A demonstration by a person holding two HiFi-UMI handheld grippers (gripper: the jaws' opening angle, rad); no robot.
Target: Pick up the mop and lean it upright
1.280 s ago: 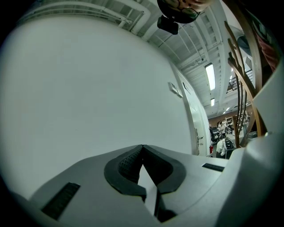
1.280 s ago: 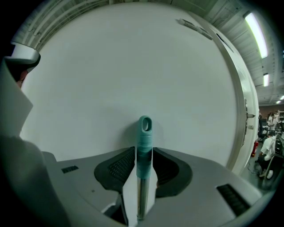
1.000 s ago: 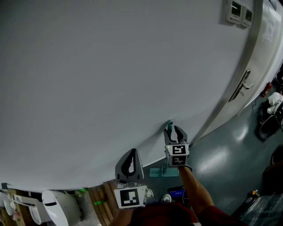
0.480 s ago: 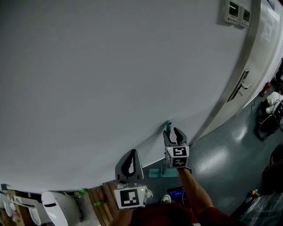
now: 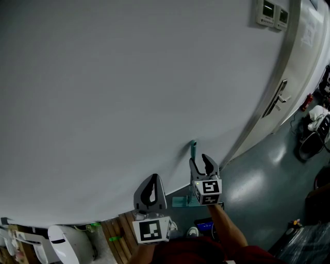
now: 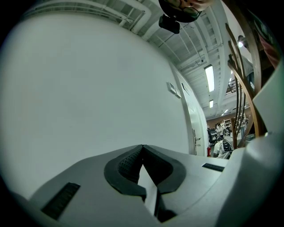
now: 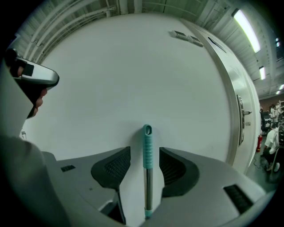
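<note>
**A:** Clearance around the mop?

**B:** It stood upright at the plain white wall, with bare wall on both sides of the shaft. The mop head sat on the floor at the wall's base. The nearest edge was the door frame, off to the right and well apart. The door handle and the wall panels were further off. The floor to the right of the mop was open. Lower left was tighter, with wooden slats near the left gripper.

**A:** Right gripper?

**B:** The right gripper had its jaws spread wide and was gripping nothing. In its own view the teal grip of the mop ran straight up the middle of the right gripper. There was a gap to each pad, so no contact. The grip's top end stuck out past the jaw tips, against the wall.

**A:** Left?

**B:** The left gripper had its jaws pressed together at the tips, with nothing between them. It pointed at bare wall, with the door at the right edge of its view. It sat left of the mop and apart from it.
</note>
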